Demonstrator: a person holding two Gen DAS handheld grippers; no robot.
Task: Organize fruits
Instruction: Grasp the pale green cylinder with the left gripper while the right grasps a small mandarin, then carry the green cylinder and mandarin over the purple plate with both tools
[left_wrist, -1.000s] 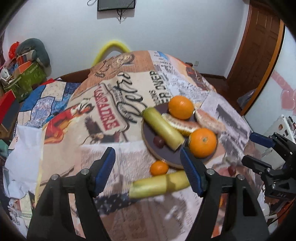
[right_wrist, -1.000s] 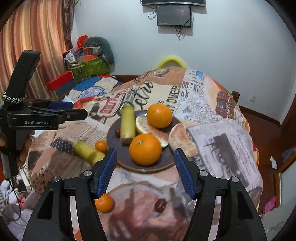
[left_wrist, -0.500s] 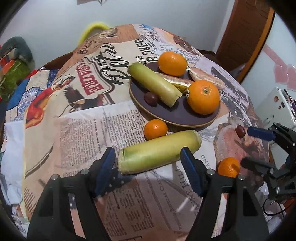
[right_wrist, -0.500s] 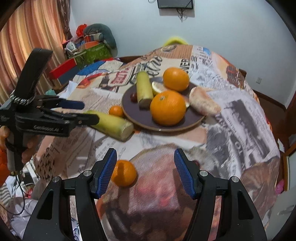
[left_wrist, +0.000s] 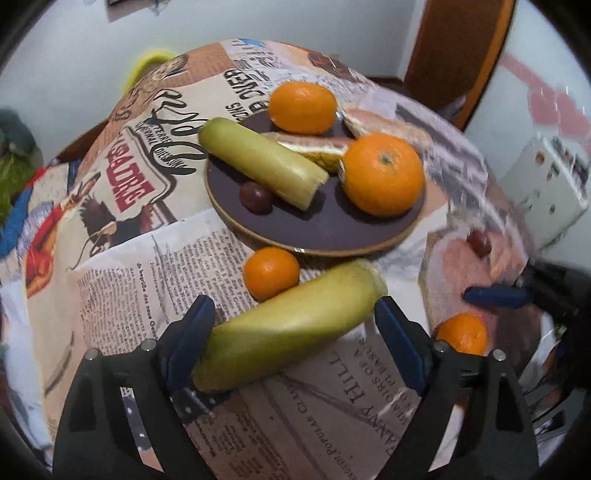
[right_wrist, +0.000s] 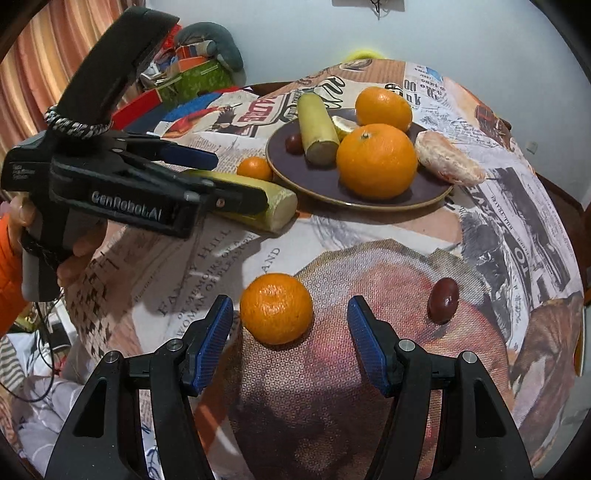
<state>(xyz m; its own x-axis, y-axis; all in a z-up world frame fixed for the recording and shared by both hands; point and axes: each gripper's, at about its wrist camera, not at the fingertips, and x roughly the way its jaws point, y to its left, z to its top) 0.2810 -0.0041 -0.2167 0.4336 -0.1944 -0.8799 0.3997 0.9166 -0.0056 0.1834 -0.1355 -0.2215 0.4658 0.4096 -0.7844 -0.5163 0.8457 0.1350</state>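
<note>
Table (right_wrist: 498, 236) carries a dark plate (right_wrist: 424, 194) at 12 with oranges, a cane piece and a grape. Left gripper (left_wrist: 291, 325) is released, jaws just widened, straddling the loose cane (left_wrist: 288, 328). Right gripper (right_wrist: 290, 332) is released around a mandarin (right_wrist: 276, 308), pads not touching. Stray grape (right_wrist: 443, 300) at 3.

A pale green banana (left_wrist: 288, 325) lies slantwise on my counter (left_wrist: 155, 280), just beside a small tangerine (left_wrist: 271, 273). Another tangerine (right_wrist: 276, 308) sits nearer me, a dark grape (right_wrist: 443, 300) well apart. The plate (left_wrist: 332, 229) bears two oranges (left_wrist: 382, 174), another banana and peeled pieces.
</note>
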